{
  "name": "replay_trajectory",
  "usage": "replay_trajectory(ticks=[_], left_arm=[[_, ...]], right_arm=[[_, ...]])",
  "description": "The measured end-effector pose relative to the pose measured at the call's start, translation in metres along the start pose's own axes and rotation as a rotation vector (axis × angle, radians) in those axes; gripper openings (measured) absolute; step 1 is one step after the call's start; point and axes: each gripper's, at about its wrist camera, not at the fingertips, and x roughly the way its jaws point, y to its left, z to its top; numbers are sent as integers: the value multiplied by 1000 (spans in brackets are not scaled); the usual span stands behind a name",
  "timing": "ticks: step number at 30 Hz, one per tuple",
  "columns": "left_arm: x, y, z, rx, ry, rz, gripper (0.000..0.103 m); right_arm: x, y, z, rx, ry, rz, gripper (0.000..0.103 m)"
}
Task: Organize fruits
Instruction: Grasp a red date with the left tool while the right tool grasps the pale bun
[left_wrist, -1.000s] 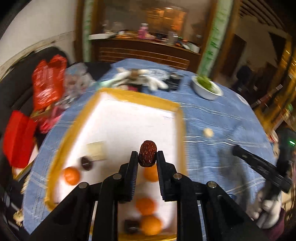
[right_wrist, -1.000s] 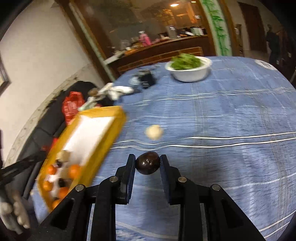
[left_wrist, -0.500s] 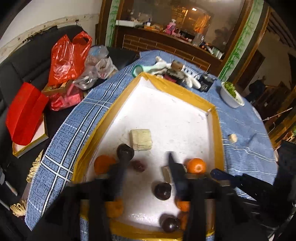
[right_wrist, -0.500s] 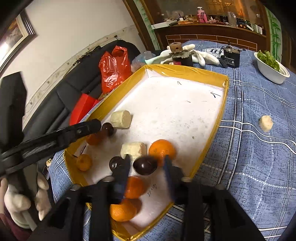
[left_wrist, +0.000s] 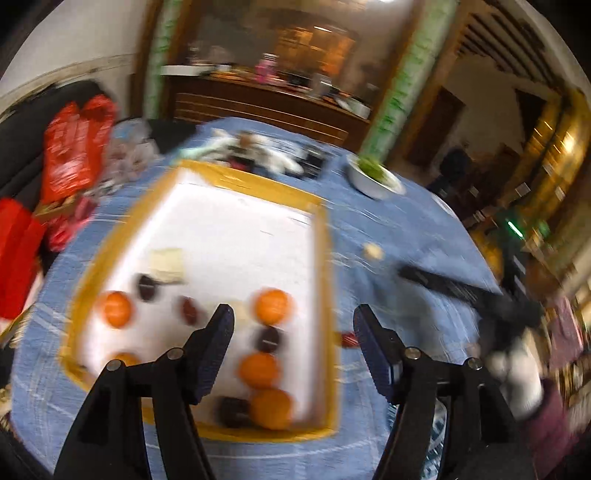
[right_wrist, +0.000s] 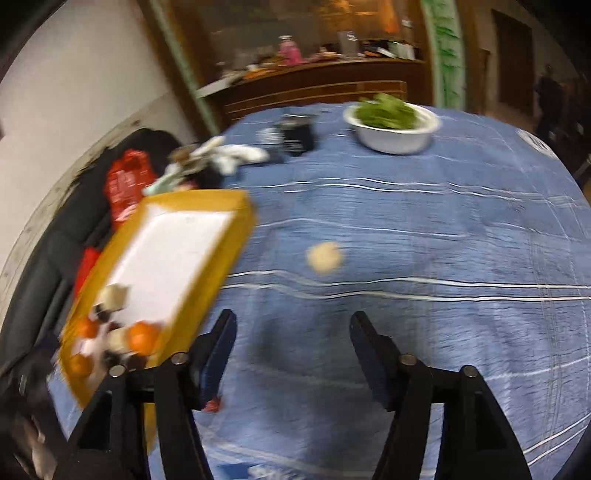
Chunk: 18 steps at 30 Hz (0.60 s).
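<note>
The yellow-rimmed tray (left_wrist: 328, 266) with a white floor holds several oranges (left_wrist: 273, 306), several dark fruits (left_wrist: 267, 339) and a pale block (left_wrist: 167, 262). My left gripper (left_wrist: 294, 314) hovers over the tray's near right part, jaws wide but closing, with nothing between them. My right gripper (right_wrist: 293, 320) is over the blue cloth to the right of the tray (right_wrist: 207, 295), jaws opening and empty. A pale round piece (right_wrist: 324, 257) lies on the cloth beyond it. A small red fruit (left_wrist: 349, 339) lies on the cloth beside the tray's right rim.
A white bowl of greens (right_wrist: 391, 125) stands at the far side of the table, with dark items and white cloths (right_wrist: 236, 155) beside it. Red bags (left_wrist: 74, 147) sit on a black seat to the left. A gloved hand (left_wrist: 517, 373) holds the other gripper at the right.
A second ago each gripper was shut on a dark fruit. Both went over the tray and opened. Now both are empty, and the right one has swung back over the cloth.
</note>
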Motion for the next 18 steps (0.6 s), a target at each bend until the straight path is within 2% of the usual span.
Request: replay_trajectory(ticks=[1,2,3,4,6,12,13,14,15,16,18], left_arm=[[6,-14,-5,38,17,-24,51],[13,-25,-9,67,45,-46,29],[20,-34,-11,86,75,-67,18],[30,-43,-14,106,110,-87,17],[43,-52,-16,128,133,-77,17],[66,-66,-17,187,172,-72,17],[70,-68,-17,194,179,-77,17],[72,-69,-17,200,182,-79,17],[74,-69,-17,206,186,-79,17],[78,-71,-18,214,193,-79,17],[87,-74,-18,233,217,-71,17]], right_arm=[[3,-5,2,5,1,-9,64],[9,-9,7,7,3,-15,64],[13,-10,10,7,2,-19,64],[18,-11,14,5,-1,-26,64],[31,-8,25,-8,-8,-29,64],[72,-1,36,-64,22,-94,64],[78,0,36,-71,35,-105,59],[81,-1,35,-74,41,-105,45],[80,0,34,-91,21,-128,36],[79,-2,33,-93,22,-118,32],[74,-7,32,-70,3,-95,32]])
